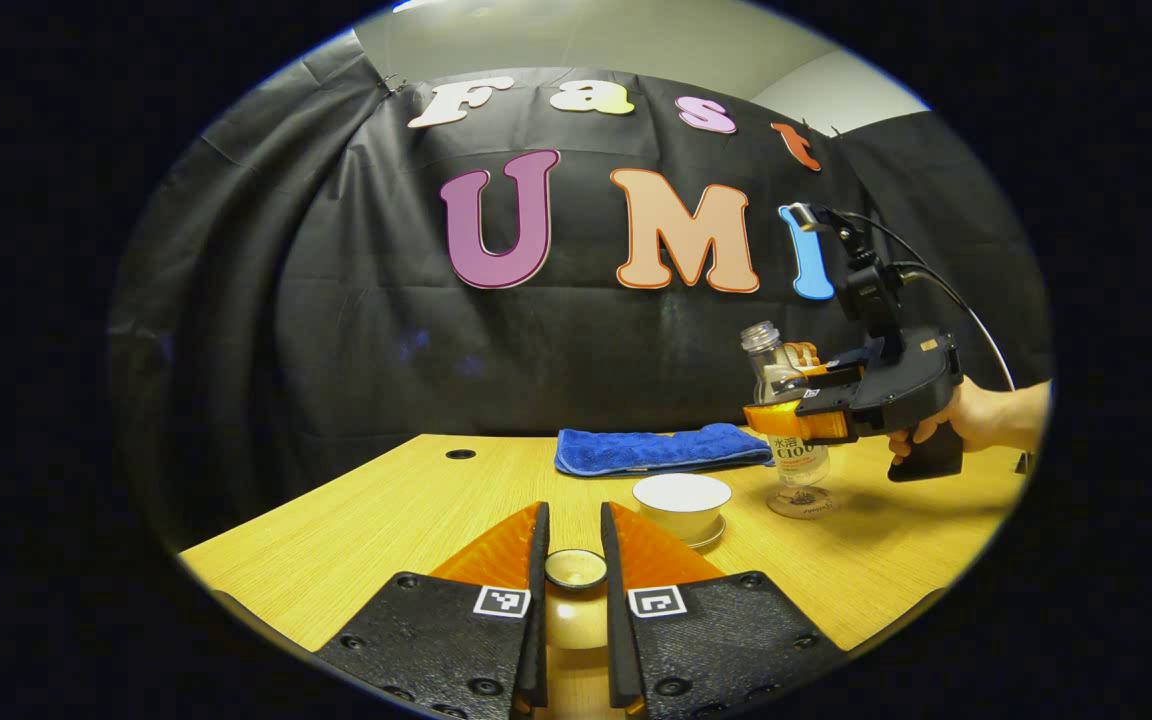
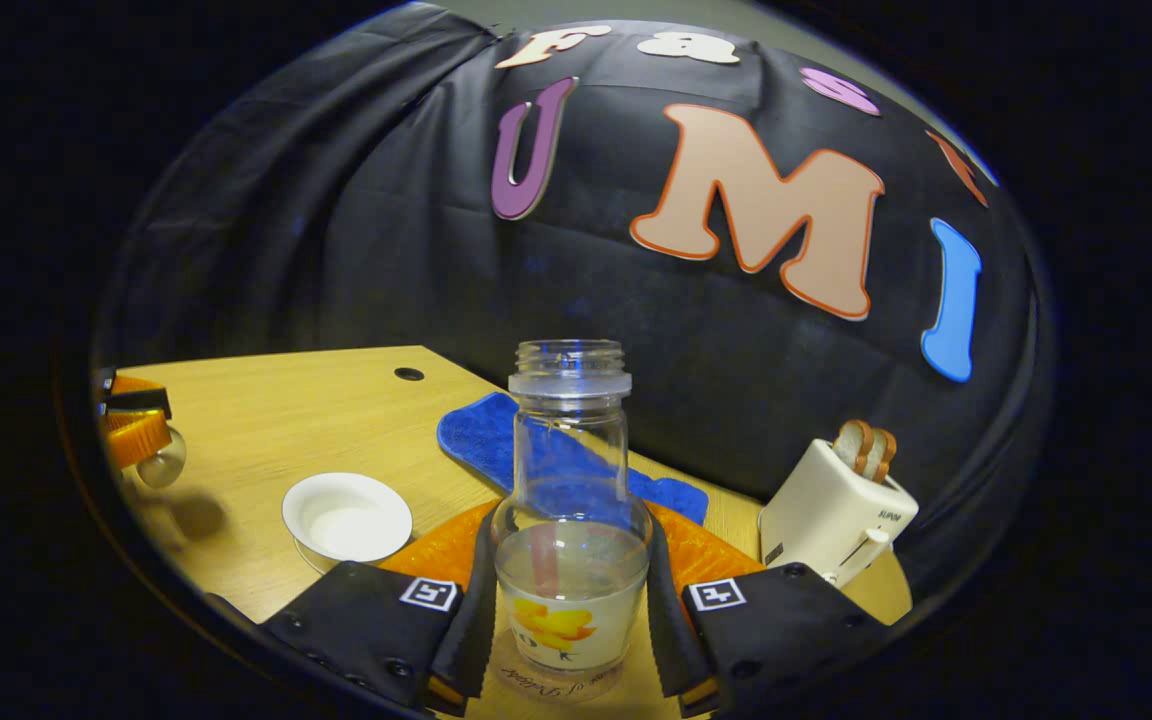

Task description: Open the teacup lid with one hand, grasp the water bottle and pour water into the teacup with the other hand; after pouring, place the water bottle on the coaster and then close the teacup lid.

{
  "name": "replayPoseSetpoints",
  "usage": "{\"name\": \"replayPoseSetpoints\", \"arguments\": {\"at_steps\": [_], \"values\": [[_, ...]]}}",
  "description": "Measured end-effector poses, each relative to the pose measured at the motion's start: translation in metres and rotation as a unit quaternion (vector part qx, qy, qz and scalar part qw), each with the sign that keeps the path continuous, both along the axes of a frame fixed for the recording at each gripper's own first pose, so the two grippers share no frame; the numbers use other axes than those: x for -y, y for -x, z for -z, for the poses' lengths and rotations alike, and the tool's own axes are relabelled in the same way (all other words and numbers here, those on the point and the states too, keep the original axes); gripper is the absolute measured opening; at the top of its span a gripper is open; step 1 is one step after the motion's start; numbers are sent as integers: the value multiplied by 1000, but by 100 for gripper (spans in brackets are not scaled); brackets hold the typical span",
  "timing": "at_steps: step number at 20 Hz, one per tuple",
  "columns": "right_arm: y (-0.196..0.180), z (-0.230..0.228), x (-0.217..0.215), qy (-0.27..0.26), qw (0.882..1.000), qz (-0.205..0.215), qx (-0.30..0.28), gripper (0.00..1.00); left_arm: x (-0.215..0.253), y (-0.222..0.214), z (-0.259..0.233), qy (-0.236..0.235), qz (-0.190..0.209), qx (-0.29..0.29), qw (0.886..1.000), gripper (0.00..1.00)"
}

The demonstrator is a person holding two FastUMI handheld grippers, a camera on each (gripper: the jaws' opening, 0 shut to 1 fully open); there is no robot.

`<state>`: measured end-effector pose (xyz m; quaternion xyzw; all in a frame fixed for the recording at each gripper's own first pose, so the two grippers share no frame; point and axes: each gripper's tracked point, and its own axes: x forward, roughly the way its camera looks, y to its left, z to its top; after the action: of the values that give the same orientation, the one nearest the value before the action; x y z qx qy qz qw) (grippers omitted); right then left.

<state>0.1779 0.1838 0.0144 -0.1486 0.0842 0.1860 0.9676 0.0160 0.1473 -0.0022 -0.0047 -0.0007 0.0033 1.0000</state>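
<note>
Two grips active. Left gripper closed on teacup lid, held near open teacup. Right gripper clamps uncapped water bottle upright over clear coaster, right of cup. Risk: sideways release tips bottle, spills; lid slips from narrow pinch.

wooden table, blue cloth, teacup, toaster, coaster
</note>
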Motion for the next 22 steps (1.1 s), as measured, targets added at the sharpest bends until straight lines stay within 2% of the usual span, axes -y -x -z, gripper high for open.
{"name": "replayPoseSetpoints", "arguments": {"at_steps": [4,6,16,22], "values": [[1,5,23,-82,996,35,8,68,0,0,0,0,-3,0,1000,21],[2,10,32,-90,995,49,21,68,-1,0,1,0,-5,-1,1000,21],[6,15,41,-134,989,58,35,67,-1,0,0,1,-5,-1,1000,21],[10,10,48,-169,982,57,64,71,-1,0,0,1,-7,-1,1000,21]]}}
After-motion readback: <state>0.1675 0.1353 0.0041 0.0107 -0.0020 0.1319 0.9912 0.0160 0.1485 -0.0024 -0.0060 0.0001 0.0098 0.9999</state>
